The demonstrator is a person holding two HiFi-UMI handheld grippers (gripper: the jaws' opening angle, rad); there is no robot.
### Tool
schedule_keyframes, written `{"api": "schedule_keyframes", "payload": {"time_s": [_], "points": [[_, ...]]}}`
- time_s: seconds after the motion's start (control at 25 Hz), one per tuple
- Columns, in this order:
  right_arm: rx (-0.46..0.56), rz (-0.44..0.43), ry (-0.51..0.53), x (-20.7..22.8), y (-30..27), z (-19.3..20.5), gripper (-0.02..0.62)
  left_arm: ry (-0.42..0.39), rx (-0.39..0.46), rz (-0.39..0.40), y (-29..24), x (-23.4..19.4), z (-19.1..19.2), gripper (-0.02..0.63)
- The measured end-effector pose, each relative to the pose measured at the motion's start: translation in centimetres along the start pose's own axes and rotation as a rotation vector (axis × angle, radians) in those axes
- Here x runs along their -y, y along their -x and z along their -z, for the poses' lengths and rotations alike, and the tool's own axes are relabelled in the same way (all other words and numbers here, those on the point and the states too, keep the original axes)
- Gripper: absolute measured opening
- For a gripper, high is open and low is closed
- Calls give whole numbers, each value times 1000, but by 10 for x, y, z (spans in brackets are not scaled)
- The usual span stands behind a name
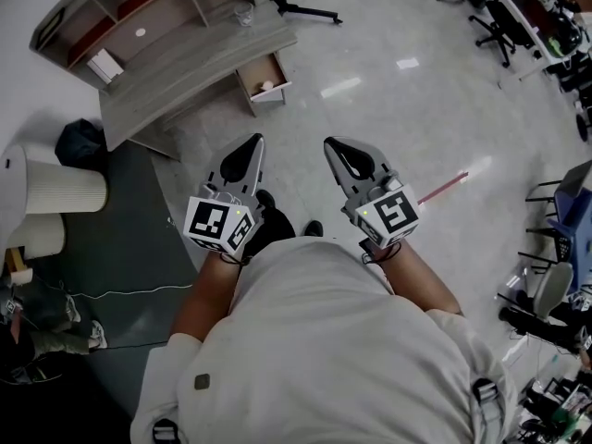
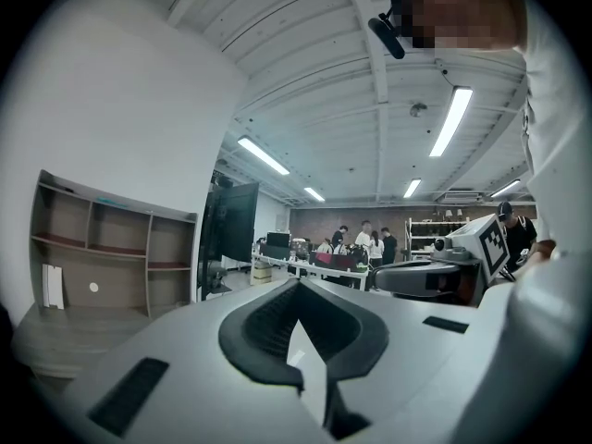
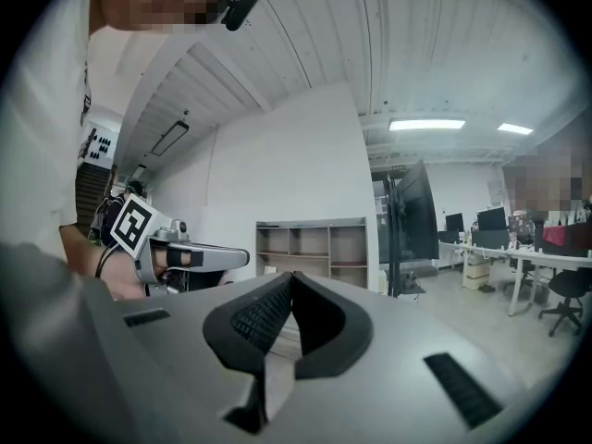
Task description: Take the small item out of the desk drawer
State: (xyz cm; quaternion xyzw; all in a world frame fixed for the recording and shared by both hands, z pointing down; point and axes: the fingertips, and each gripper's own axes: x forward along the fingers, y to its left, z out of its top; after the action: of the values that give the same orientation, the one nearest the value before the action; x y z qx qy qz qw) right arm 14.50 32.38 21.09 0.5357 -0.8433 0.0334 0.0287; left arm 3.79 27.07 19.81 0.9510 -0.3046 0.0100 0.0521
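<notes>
On a glossy office floor [image 1: 370, 72] stands a grey desk [image 1: 199, 67], its drawer [image 1: 276, 94] open with a small pale item [image 1: 267, 86] inside. Well short of the desk, the left gripper [image 1: 255, 141] and right gripper [image 1: 331, 143] both have their jaws together, empty.

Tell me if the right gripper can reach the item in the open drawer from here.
Probably not yet: bare floor separates the right gripper from the drawer. Nothing blocks the path, though.
</notes>
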Motion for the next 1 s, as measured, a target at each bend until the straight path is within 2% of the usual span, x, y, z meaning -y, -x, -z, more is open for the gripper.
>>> {"api": "schedule_keyframes", "payload": {"time_s": [0.36,0.56,0.76,1.0], "points": [[-19,10,5,20,-55,3,21,13,-7,2,-26,-50,3,12],[-33,7,-4,24,-102,6,21,22,-7,6,-39,-93,2,12],[-49,-1,52,22,-161,1,21,23,-14,24,-50,-144,2,12],[-60,23,19,19,-222,-2,20,32,-16,50,-56,-202,0,12]]}}
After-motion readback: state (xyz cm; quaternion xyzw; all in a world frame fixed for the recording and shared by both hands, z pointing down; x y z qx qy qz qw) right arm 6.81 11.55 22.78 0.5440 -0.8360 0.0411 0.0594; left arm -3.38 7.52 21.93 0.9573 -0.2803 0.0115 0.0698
